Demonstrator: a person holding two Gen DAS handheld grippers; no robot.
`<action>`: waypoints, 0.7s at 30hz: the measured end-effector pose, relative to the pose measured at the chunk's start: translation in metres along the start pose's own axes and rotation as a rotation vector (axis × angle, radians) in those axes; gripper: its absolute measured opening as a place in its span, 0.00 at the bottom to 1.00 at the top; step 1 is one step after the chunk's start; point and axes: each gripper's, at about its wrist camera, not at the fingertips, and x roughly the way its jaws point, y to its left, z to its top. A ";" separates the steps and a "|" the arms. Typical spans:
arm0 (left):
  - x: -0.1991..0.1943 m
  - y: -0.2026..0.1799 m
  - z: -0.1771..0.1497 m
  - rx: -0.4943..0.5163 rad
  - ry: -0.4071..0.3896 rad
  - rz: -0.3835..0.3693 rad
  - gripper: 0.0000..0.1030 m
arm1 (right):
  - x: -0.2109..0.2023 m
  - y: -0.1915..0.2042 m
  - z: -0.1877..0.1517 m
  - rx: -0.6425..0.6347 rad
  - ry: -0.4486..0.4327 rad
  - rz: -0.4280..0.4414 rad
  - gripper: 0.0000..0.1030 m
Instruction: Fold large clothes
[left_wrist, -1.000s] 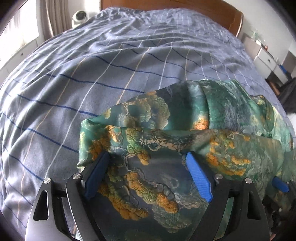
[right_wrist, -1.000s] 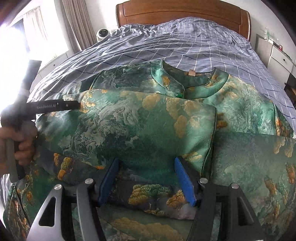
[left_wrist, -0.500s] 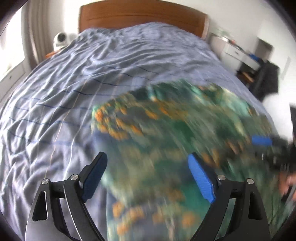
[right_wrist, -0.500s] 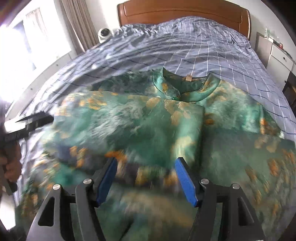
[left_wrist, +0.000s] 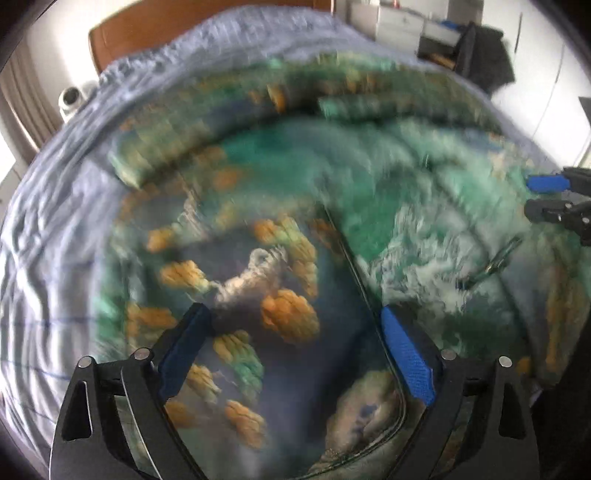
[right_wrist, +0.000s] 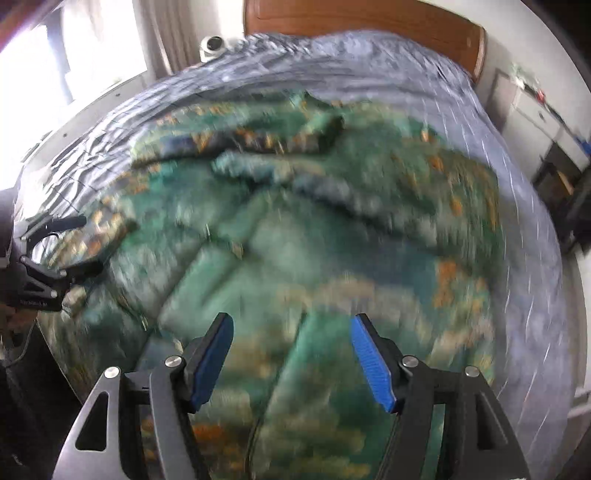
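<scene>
Blue checked bed (right_wrist: 524, 258) carries the green dress (right_wrist: 314, 240), half folded; left gripper (left_wrist: 295, 347) and right gripper (right_wrist: 291, 354) spread, holding nothing; blurry views could mean grabbing one slippery layer

Home bedroom, bed (right_wrist: 424, 74) with wooden headboard (right_wrist: 369, 22), checked blue bedspread, curtains (right_wrist: 162, 33), white drawers (left_wrist: 399, 18)

My bed carries a grey-blue checked bedspread (right_wrist: 517, 206), badly blurred in both views. A brown wooden headboard (right_wrist: 369, 22) stands at its far end. A small white round camera-like device (right_wrist: 212, 44) sits beside the headboard, near the beige curtain (right_wrist: 170, 33). A white drawer unit (right_wrist: 535, 114) stands against the wall opposite.
</scene>
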 end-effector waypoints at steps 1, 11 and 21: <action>0.002 -0.003 -0.001 0.009 -0.011 0.021 0.96 | 0.011 -0.002 -0.008 0.028 0.030 0.004 0.66; -0.049 0.009 -0.010 -0.105 -0.027 0.028 0.94 | -0.005 0.002 -0.027 0.030 -0.043 -0.059 0.67; -0.030 0.023 -0.039 -0.205 0.024 0.014 0.95 | -0.010 -0.009 -0.065 0.077 0.019 -0.125 0.67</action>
